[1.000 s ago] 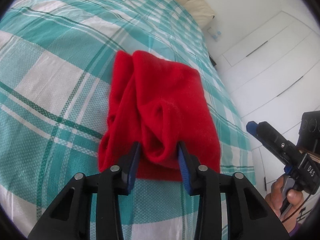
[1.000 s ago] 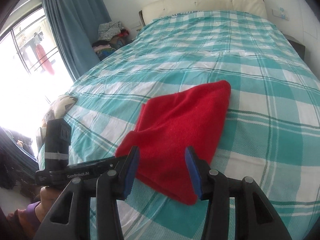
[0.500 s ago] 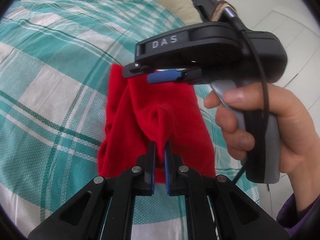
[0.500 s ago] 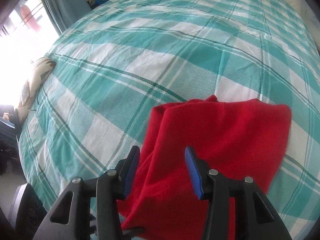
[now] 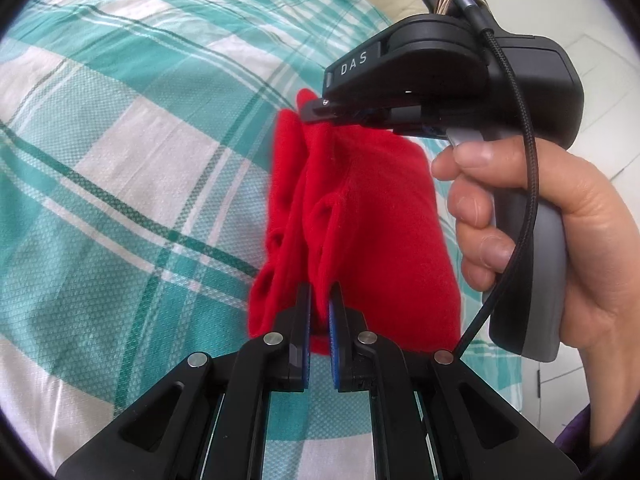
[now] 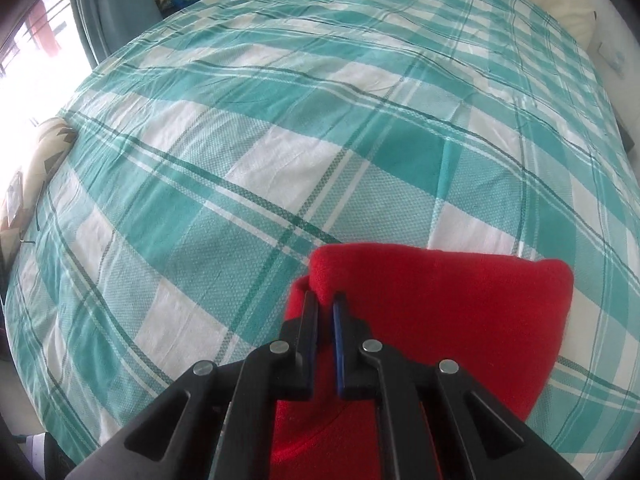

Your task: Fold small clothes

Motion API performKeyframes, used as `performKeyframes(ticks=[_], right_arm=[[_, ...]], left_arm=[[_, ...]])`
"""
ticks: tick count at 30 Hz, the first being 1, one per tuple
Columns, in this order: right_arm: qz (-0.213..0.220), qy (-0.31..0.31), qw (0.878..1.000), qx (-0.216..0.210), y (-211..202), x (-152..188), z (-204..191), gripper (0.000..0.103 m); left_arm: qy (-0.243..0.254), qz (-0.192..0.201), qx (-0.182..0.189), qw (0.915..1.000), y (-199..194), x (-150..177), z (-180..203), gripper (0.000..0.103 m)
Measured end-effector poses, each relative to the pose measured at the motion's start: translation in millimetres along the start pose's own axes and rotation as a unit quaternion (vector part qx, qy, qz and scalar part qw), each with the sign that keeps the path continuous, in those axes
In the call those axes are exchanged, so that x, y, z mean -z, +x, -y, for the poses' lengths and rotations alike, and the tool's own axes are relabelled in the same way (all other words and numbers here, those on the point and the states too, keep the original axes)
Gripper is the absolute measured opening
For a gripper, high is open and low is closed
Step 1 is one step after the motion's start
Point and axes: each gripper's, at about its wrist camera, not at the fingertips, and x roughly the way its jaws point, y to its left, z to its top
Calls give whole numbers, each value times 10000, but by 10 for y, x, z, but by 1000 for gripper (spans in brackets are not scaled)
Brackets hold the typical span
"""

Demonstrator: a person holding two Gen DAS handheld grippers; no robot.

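A red fleece garment (image 5: pixel 360 216) sits on a bed (image 6: pixel 280 140) with a teal-and-white plaid cover, blue curtain (image 6: pixel 116 4) by the window. The left claw (image 5: pixel 319 312) is pinched on its near edge. The right claw (image 6: pixel 326 320) has just been closing and now nips a fold at the far corner, a hand (image 5: pixel 560 248) on its grip.

two close downward wrist views sharing the red garment (image 5: pixel 360 216)

Both views are lit by bright, even daylight. In the right wrist view the window (image 6: pixel 36 36) at upper left is blown out to white glare. Only soft shadows are cast on the bed (image 6: pixel 280 140). Straight plaid lines are bent by fisheye distortion, and dark vignetting is seen at the corners. Slight blur is noted on the red cloth (image 5: pixel 360 220).
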Motion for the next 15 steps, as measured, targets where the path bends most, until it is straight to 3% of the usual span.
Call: performKeyframes(ticks=[1,5,9,12,15], right_arm=[[-98,13,9999,-141,105,5,-18,8],[37,426,9927,-1132,203,88,94,37],[580,843,9790,-1761,-183,160,331,38],[930,696,9809,-1561,-566,358,479,38],[1010,250,9900,-953,-813,778,551,38]], left_arm=[[-60,-59,-54,10000,21,8,-28,6],[-70,-166,-152,9997,42,24,-45,6],[45,-164,-220,9996,34,20,13,10],[18,-173,-181,9997,6,41,-1,9],[-60,-172,-123,9998,-9,32,-49,7]])
